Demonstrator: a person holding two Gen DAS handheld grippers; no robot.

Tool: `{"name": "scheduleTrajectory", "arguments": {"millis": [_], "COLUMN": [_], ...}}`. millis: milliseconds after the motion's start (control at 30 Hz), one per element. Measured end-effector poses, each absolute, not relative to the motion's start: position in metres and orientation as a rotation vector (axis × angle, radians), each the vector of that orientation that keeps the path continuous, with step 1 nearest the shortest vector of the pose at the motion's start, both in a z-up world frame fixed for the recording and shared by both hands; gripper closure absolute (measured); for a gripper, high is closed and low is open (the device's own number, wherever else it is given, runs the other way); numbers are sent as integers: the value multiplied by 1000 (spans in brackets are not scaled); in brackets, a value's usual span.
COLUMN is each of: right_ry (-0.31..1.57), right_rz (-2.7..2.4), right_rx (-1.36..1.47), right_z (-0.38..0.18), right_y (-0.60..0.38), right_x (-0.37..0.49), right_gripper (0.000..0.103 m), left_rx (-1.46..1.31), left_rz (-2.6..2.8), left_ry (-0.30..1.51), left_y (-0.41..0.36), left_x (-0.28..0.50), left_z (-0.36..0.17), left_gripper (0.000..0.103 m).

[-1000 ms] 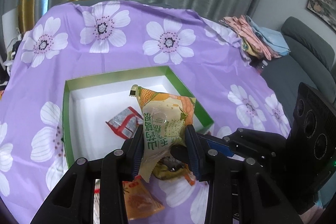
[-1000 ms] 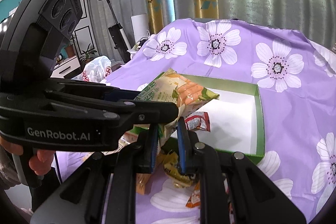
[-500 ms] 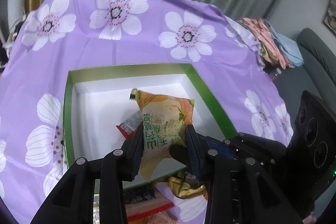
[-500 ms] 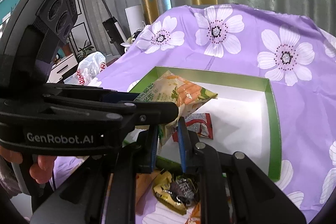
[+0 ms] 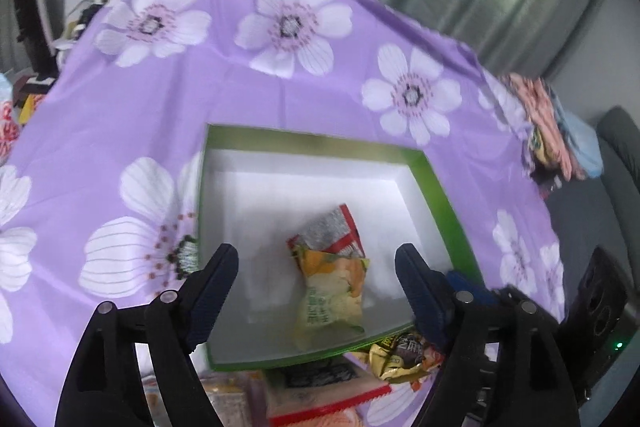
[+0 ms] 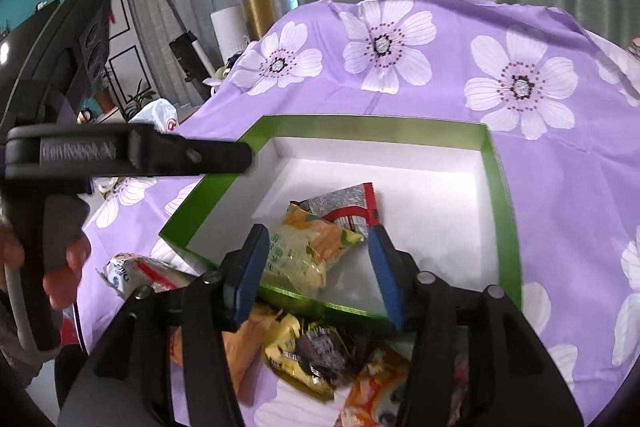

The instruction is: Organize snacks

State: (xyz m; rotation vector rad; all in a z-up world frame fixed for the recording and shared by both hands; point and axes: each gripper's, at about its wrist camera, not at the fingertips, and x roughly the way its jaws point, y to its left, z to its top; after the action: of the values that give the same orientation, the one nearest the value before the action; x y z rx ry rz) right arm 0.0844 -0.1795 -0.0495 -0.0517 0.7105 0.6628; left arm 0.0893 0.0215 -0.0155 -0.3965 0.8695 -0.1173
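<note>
The left gripper (image 5: 316, 275) has its fingers spread wide and empty; the green-and-orange snack packet (image 5: 332, 295) lies between and below them, on the white floor of the green box (image 5: 436, 187), overlapping a red-and-grey packet (image 5: 332, 231); the right gripper (image 6: 316, 255) is likewise wide, holding nothing, above the box's near wall; loose snacks (image 6: 312, 351) lie on the desk just before it.
</note>
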Motion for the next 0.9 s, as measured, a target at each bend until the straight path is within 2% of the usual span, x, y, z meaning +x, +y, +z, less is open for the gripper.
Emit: {"name": "scheduleTrajectory", "arguments": {"millis": [133,200,233,667,833,900], "right_ry": [689,686,690,760,794,798], "right_rz": [666,672,678,702,738,759], "right_rx": [-21,-10,-7,-35,-83,-82], "right_z": [-43,-41,-41,-63,-78,-81], "right_y": [-193,-198,-199,-201,-194,-194], "right_x": [63,52,45,-15,-30,-34], "right_gripper": [41,38,38,37,37,37], "left_rx": [-433,-429,-427,-553,-489,-447], "left_rz": [-83,-69,-67,-186,-316,-396], "left_ry": [851,852,854,943,857,886], "left_y": [39,42,43,33,16,5], "left_x": [68,55,50,-19,-41,-45], "left_z": [-8,-7,-7,-50,-49,-57], "left_gripper": [19,3,1,1,1,1]}}
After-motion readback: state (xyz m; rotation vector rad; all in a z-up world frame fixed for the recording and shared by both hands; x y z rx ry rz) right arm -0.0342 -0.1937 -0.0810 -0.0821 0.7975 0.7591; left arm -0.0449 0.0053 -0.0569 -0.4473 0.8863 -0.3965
